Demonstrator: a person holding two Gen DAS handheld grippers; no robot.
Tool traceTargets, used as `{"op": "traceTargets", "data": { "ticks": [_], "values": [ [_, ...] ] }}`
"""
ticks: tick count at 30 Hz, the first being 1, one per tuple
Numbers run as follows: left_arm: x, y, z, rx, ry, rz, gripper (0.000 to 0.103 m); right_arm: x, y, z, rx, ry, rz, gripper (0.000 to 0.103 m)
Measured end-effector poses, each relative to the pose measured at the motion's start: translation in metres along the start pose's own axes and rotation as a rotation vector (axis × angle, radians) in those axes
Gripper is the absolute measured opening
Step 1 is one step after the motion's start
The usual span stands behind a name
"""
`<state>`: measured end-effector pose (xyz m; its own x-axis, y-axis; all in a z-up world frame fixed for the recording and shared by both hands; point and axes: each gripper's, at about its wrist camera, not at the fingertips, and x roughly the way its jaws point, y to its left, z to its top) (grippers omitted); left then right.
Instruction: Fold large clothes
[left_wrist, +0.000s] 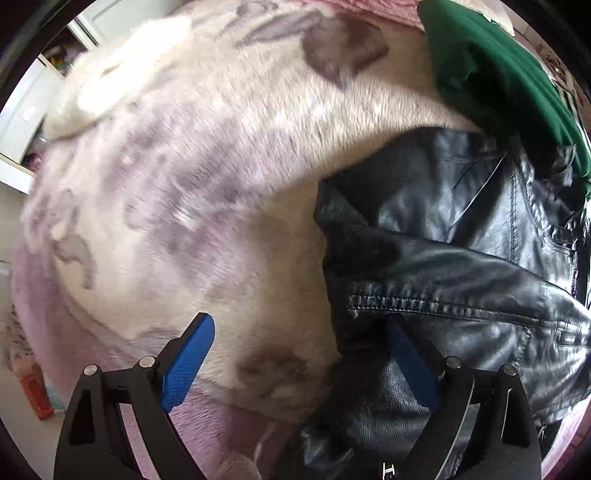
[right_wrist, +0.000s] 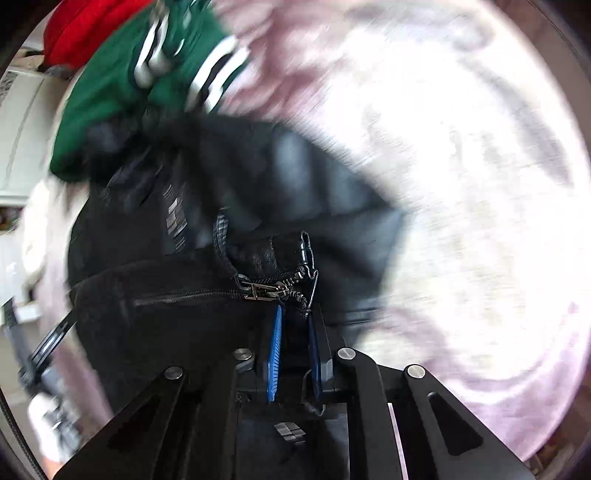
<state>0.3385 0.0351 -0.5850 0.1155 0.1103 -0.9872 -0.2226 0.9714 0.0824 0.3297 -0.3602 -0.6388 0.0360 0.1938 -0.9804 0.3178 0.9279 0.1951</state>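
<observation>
A black leather jacket (left_wrist: 461, 258) lies crumpled on a fluffy white and lilac blanket (left_wrist: 184, 166). My left gripper (left_wrist: 298, 319) points down at the jacket's left edge and stands wide open. Its left blue pad (left_wrist: 188, 362) is over the blanket, and its right pad (left_wrist: 410, 365) is against the leather without pinching it. In the right wrist view, which is blurred, my right gripper (right_wrist: 295, 308) is nearly closed on the jacket (right_wrist: 258, 192) at its zipper edge. The metal zipper pull (right_wrist: 262, 290) sits just above the fingertips.
A green garment with white stripes (left_wrist: 491, 74) (right_wrist: 110, 85) lies against the jacket's far side, and a red one (right_wrist: 81, 26) lies beyond it. The blanket (right_wrist: 461, 184) spreads widely around. White furniture (left_wrist: 22, 122) and floor clutter (left_wrist: 33, 391) border the bed on the left.
</observation>
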Motion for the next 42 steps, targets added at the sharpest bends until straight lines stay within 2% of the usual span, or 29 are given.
{"op": "traceTargets", "data": {
  "ticks": [3, 5, 6, 7, 8, 9, 10, 13, 15, 16, 18, 19, 21, 22, 23, 25, 27, 30, 32, 34, 35, 36, 38, 40, 42],
  "values": [
    [0.014, 0.008, 0.005, -0.038, 0.031, -0.043, 0.099, 0.022, -0.011, 0.000, 0.067, 0.115, 0.033, 0.016],
    [0.012, 0.013, 0.008, -0.041, 0.034, -0.057, 0.099, 0.018, -0.006, 0.006, 0.057, 0.152, 0.035, 0.020],
    [0.009, 0.014, 0.008, -0.034, 0.022, -0.055, 0.099, 0.010, -0.006, 0.009, 0.064, 0.155, 0.045, 0.029],
    [0.007, 0.014, 0.007, -0.023, 0.015, -0.048, 0.099, -0.001, -0.009, 0.013, 0.077, 0.145, 0.053, 0.043],
    [0.001, 0.013, 0.005, -0.011, -0.001, -0.029, 0.099, -0.019, -0.017, 0.018, 0.098, 0.113, 0.065, 0.050],
    [-0.007, 0.009, 0.001, -0.007, -0.019, -0.008, 0.099, -0.034, -0.023, 0.024, 0.120, 0.074, 0.071, 0.066],
    [-0.018, 0.007, -0.003, 0.000, -0.046, 0.023, 0.099, -0.041, -0.029, 0.029, 0.136, 0.050, 0.070, 0.074],
    [-0.048, 0.004, -0.016, 0.000, -0.101, 0.079, 0.099, -0.036, -0.045, 0.054, 0.133, 0.053, 0.029, 0.074],
    [-0.070, 0.000, -0.032, -0.003, -0.132, 0.137, 0.099, -0.011, -0.061, 0.062, 0.124, 0.106, 0.026, 0.074],
    [-0.075, 0.001, -0.038, -0.001, -0.143, 0.163, 0.099, 0.004, -0.074, 0.069, 0.158, 0.142, 0.046, 0.074],
    [-0.087, -0.002, -0.056, 0.012, -0.164, 0.250, 0.099, 0.032, -0.096, 0.074, 0.246, 0.206, 0.129, 0.074],
    [-0.091, -0.004, -0.064, 0.018, -0.165, 0.286, 0.099, 0.053, -0.108, 0.074, 0.310, 0.270, 0.222, 0.074],
    [-0.101, -0.004, -0.086, 0.023, -0.156, 0.369, 0.099, 0.071, -0.120, 0.073, 0.377, 0.291, 0.312, 0.073],
    [-0.102, -0.004, -0.093, 0.020, -0.143, 0.393, 0.099, 0.070, -0.119, 0.074, 0.364, 0.273, 0.323, 0.043],
    [-0.107, -0.004, -0.106, 0.011, -0.126, 0.415, 0.099, 0.067, -0.117, 0.076, 0.337, 0.277, 0.310, 0.008],
    [-0.119, -0.013, -0.132, 0.000, -0.090, 0.460, 0.099, 0.042, -0.118, 0.081, 0.269, 0.244, 0.334, 0.003],
    [-0.129, -0.026, -0.157, 0.005, -0.048, 0.507, 0.099, 0.032, -0.116, 0.085, 0.165, 0.244, 0.278, 0.003],
    [-0.143, -0.049, -0.189, -0.002, 0.004, 0.528, 0.099, 0.047, -0.116, 0.084, 0.089, 0.308, 0.253, 0.004],
    [-0.150, -0.067, -0.204, -0.002, 0.014, 0.517, 0.099, 0.043, -0.112, 0.085, 0.038, 0.338, 0.260, 0.016],
    [-0.157, -0.094, -0.221, 0.011, 0.025, 0.496, 0.099, 0.020, -0.109, 0.081, -0.029, 0.336, 0.240, 0.054],
    [-0.157, -0.107, -0.228, 0.022, 0.031, 0.480, 0.099, 0.003, -0.113, 0.075, -0.062, 0.314, 0.229, 0.060],
    [-0.157, -0.119, -0.233, 0.033, 0.037, 0.471, 0.099, -0.010, -0.115, 0.065, -0.088, 0.298, 0.230, 0.062],
    [-0.154, -0.149, -0.247, 0.059, 0.052, 0.442, 0.099, -0.023, -0.113, 0.036, -0.162, 0.351, 0.256, 0.062],
    [-0.148, -0.171, -0.256, 0.082, 0.072, 0.434, 0.099, -0.020, -0.108, 0.004, -0.216, 0.419, 0.276, 0.062],
    [-0.142, -0.193, -0.263, 0.079, 0.091, 0.394, 0.099, -0.001, -0.090, -0.024, -0.294, 0.464, 0.281, 0.062]
  ]
}}
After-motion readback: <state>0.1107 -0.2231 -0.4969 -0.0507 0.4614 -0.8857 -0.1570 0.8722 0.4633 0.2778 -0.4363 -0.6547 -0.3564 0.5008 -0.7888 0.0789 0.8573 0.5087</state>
